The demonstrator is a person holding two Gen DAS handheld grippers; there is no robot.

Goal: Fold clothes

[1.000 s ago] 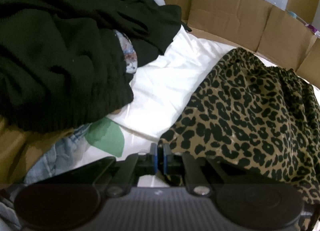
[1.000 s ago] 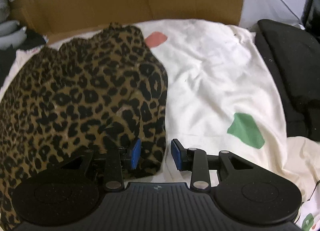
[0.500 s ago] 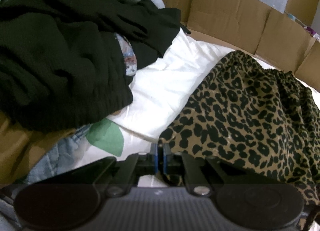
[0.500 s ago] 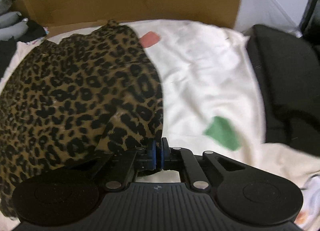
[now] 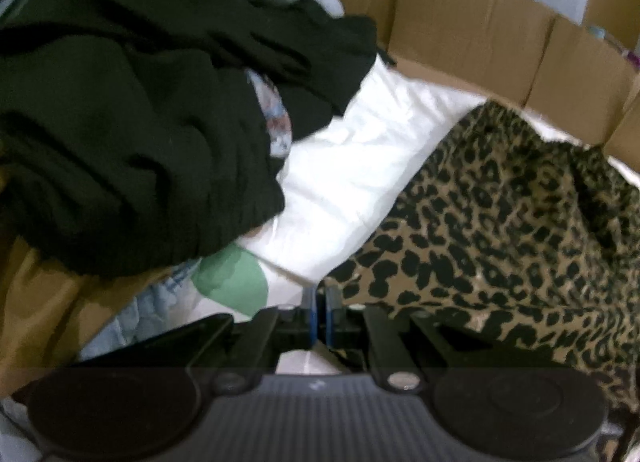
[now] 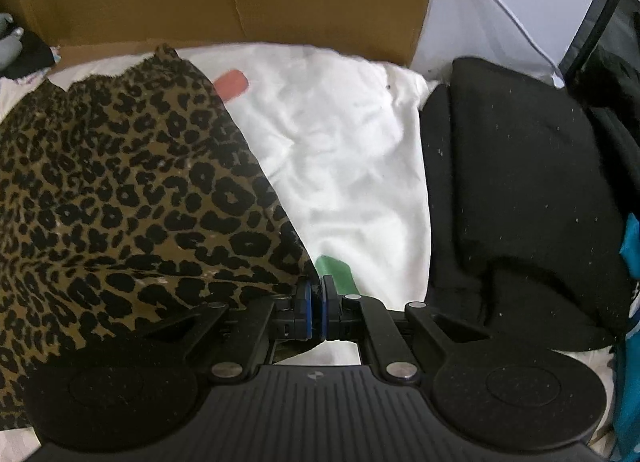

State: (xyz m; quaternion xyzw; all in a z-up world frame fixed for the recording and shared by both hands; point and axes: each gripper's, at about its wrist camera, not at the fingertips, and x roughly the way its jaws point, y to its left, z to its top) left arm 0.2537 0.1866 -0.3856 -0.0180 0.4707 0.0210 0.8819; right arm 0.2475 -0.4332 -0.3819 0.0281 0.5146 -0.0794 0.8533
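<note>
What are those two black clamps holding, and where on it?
Both grip the leopard-print garment at its near edge: the left gripper on one corner, the right gripper on the other.

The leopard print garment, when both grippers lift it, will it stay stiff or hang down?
The leopard print garment will probably hang limp: it already drapes in soft folds. It looks thin, so likely light. Held only at corners by the left gripper and right gripper, its middle may sag.

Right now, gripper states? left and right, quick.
Left gripper: closed, fingers pinching a corner of the leopard-print garment.
Right gripper: closed, fingers pinching another corner of the same leopard-print garment.
</note>
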